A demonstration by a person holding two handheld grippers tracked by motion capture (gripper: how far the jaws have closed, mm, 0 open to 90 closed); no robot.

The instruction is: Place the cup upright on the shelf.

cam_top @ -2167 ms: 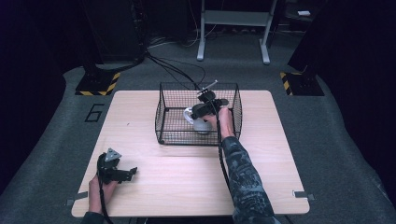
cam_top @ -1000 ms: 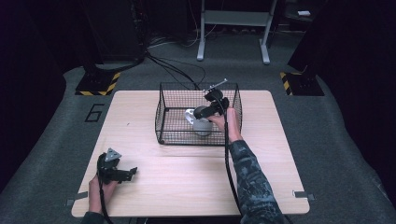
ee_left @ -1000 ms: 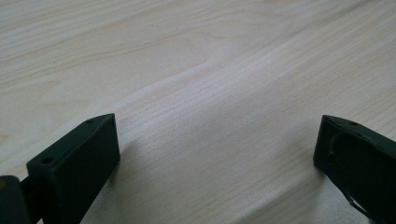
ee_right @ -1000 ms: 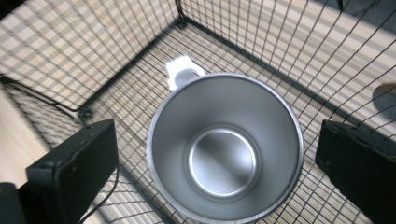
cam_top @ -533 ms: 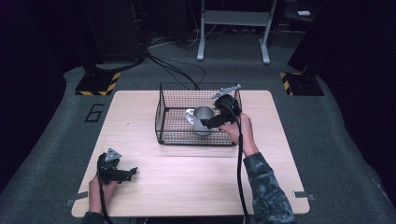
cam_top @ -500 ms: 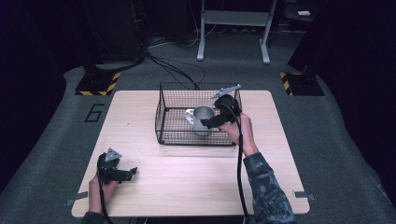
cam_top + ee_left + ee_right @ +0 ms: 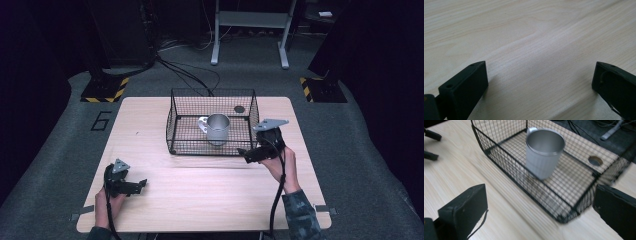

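Jaws of both grippers: wide apart, nothing between them.

Left gripper [image 7: 125, 184]: held low at the near left of the worktop [image 7: 200, 200], jaws pointing right; in its own view bare pale wood lies between the jaws.

Right gripper [image 7: 260, 150]: held in a hand [image 7: 280, 162] just outside the near right corner of the basket, apart from the wire, grey plate on top, cable trailing back along a camouflage-patterned sleeve [image 7: 300, 220].

Wire basket [image 7: 172, 125]: black mesh, open top, standing at the middle far part of the worktop. Its near wall stands between the right gripper and the cup.

Metal cup [image 7: 218, 129]: silver, upright, mouth open upward, inside the basket near its middle, handle toward the left and far side. In the right gripper view the cup [image 7: 544, 152] shows through the mesh [image 7: 506, 157].

Round dark hole [image 7: 239, 109]: in the worktop, at the far right inside the basket's outline.

Worktop: light wood grain, rounded corners.

Room: dark; grey carpet, a painted "6" [image 7: 101, 120] at left, yellow-black striped stand bases [image 7: 105, 90], loose cables, a grey metal frame [image 7: 250, 30] at the far side.
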